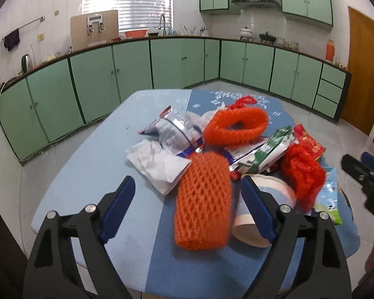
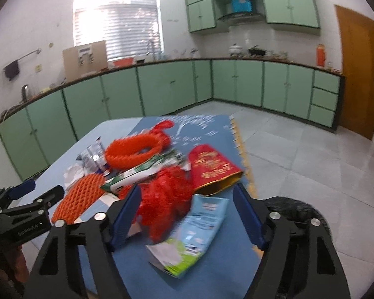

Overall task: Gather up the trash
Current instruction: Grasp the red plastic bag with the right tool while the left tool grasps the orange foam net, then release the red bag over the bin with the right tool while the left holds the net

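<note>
A light blue table point(image 1: 92, 154) fills the lower middle of both views, with a darker blue mat point(image 1: 187, 256) spread over its right part. A heap of trash lies on it at centre frame: a flat orange foam net point(image 1: 202, 201), a paper cup point(image 1: 261, 214) on its side just right of it, a white crumpled wrapper point(image 1: 157, 164) to the left, a ring-shaped orange foam net point(image 1: 234, 124) behind, a red mesh bag point(image 2: 167, 199), a red packet point(image 2: 212, 169) and a blue-and-green milk pouch point(image 2: 192, 239) at lower centre.

Orange foam net point(image 1: 202, 200) between spread fingers point(image 1: 258, 205) — untouched — beside paper cup point(image 1: 269, 194)
</note>
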Motion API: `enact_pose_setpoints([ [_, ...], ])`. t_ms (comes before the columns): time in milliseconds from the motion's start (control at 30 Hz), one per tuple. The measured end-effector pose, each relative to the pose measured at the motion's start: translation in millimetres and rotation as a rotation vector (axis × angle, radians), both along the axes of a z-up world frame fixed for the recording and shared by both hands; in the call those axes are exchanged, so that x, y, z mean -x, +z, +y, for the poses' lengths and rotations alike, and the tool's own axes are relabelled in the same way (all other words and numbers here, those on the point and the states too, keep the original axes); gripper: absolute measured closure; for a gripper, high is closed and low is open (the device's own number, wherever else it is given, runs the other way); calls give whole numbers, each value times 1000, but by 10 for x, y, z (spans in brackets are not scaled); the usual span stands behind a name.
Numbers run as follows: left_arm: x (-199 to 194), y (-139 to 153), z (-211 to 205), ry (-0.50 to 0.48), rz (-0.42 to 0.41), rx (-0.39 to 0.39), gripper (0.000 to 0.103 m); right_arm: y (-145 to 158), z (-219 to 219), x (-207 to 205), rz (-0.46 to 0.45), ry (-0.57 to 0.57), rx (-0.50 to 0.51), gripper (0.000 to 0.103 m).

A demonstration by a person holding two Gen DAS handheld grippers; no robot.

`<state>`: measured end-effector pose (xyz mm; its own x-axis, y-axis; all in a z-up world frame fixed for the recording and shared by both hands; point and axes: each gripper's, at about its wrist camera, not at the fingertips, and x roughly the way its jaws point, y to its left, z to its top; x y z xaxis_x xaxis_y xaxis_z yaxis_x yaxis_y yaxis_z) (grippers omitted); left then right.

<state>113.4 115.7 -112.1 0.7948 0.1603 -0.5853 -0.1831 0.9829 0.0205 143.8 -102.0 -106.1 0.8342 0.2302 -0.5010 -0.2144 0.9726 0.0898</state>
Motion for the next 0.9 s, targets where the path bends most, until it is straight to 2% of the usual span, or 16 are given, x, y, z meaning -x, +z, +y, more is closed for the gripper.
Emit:
enact_pose_setpoints([
  [100, -49, -69, 40, -5, 13, 11, 19, -139, 174, -147, 35, 46, 24, 42],
  [333, -93, -186, 94, -17, 46, 42, 19, -344, 295, -307, 135, 117, 32, 86],
  [367, -99, -202, 98, -18, 50, 45, 18, -355, 313, -297, 140, 127, 35, 89],
  [467, -117, -244, 90, -21, 65, 54, 18, -346, 349, -273, 121, 154, 36, 93],
  [633, -133, -289, 82, -26, 84, 64, 18, -163, 323, -175, 56, 179, -7, 93],
  [700, -144, -322, 84, -35, 100, 77, 32, -90, 302, -154, 41, 183, -26, 93],
  [767, -172, -365, 97, -51, 119, 102, 41, -21, 261, -134, 26, 178, -44, 93],
  [900, -194, -432, 131, -75, 148, 150, 76, 59, 198, -104, 9, 160, -49, 93],
])
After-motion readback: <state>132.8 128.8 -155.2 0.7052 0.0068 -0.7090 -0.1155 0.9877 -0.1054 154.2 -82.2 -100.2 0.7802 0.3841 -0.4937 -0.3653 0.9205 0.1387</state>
